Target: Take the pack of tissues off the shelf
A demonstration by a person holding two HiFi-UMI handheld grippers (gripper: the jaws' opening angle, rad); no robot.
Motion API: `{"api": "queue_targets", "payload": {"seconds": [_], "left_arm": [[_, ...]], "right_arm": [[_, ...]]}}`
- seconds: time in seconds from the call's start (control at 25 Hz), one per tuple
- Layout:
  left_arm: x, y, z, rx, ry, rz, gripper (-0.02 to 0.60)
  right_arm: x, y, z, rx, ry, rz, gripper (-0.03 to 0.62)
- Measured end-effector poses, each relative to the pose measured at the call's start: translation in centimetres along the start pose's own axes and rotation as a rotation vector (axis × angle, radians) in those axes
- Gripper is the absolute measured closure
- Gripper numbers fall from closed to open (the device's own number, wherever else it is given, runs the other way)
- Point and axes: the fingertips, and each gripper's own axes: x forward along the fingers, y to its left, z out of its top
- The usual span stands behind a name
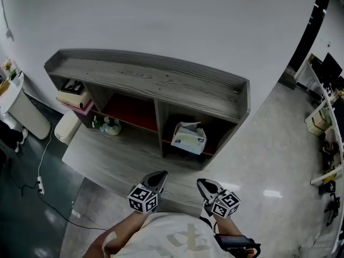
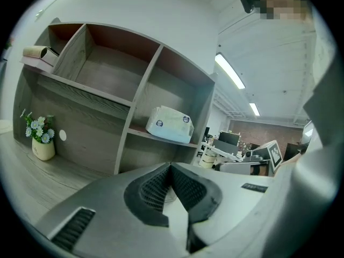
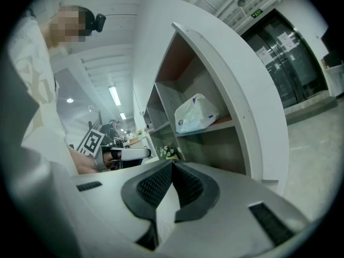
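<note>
A white and pale-blue pack of tissues lies on the lower right shelf of a grey wooden shelf unit. In the left gripper view the pack of tissues sits ahead and above the jaws; in the right gripper view the pack of tissues lies off to the right. My left gripper and right gripper are held close to my body over the low platform, well short of the shelf. Both have their jaws pressed together with nothing between them: left gripper, right gripper.
A small pot of white flowers stands on the grey platform in front of the unit. Books lie in the left compartment. A white bin and a cable are at the left; desks stand at the right.
</note>
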Motion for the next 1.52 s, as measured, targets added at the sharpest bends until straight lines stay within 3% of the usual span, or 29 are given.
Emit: {"api": "queue_targets", "payload": {"seconds": [0.76,1.08,1.16,1.28,1.36,1.52], "left_arm": [[2.6,1.1,5.1,0.056,-0.06,-0.04,0.578],[4.6,1.8,8.7,0.088,-0.111,-0.009,0.577],[5.3,2.1,9.6,0.098,-0.119,-0.003,0.493],[6.2,2.6,10.9,0.115,-0.126,0.018,0.479],[7.0,3.0,11.4,0.121,-0.119,0.03,0.423],[8.4,3.2,12.0,0.127,-0.103,0.025,0.42]], "right_arm": [[0.5,-0.7,0.0,0.008,-0.021,-0.046,0.589],[0.1,-1.1,-0.3,0.014,-0.015,-0.065,0.589],[0.0,-1.2,-0.4,0.016,-0.015,-0.069,0.59],[-0.1,-1.2,-0.5,0.018,-0.015,-0.073,0.589],[-0.2,-1.3,-0.7,0.022,-0.015,-0.077,0.59],[-0.4,-1.7,-0.9,0.031,-0.014,-0.088,0.589]]}}
